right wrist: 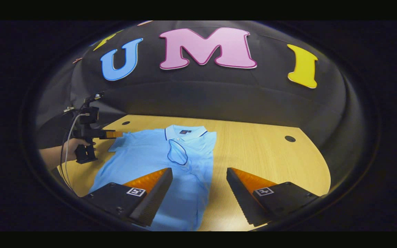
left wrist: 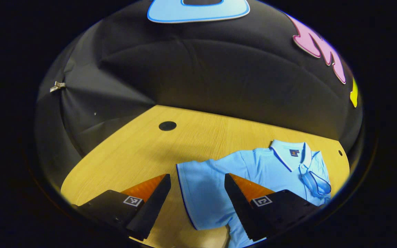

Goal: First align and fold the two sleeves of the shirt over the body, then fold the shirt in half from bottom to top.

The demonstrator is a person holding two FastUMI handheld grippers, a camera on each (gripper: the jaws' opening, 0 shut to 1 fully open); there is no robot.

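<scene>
- Black cloth wall closes the booth behind a light wooden counter with small dark round holes in its top.
- Light blue polo shirt lies flat on the counter, front up, collar at the far end and hem toward the near edge.
- In the right gripper view, the shirt's right side is already folded over the body: a straight folded edge runs near to far, and the dark-trimmed sleeve cuff lies on the chest below the collar.
- Left sleeve is spread out flat to the side, its dark-trimmed cuff edge facing the bare counter.
- Left hand-held gripper, in its own view: fingers spread wide, nothing between them, hovering over the left sleeve with one finger over the bare counter and the other over the shirt body. Whether the tips touch the cloth cannot be told.
- Same hand-held gripper appears in the right gripper view at far left, held by a hand, with a cable hanging from it; its tip sits just beside the left shoulder of the shirt.
- Right hand-held gripper: fingers spread wide, holding nothing, poised above the folded right edge of the shirt, with one finger over the cloth and the other over bare counter.
</scene>
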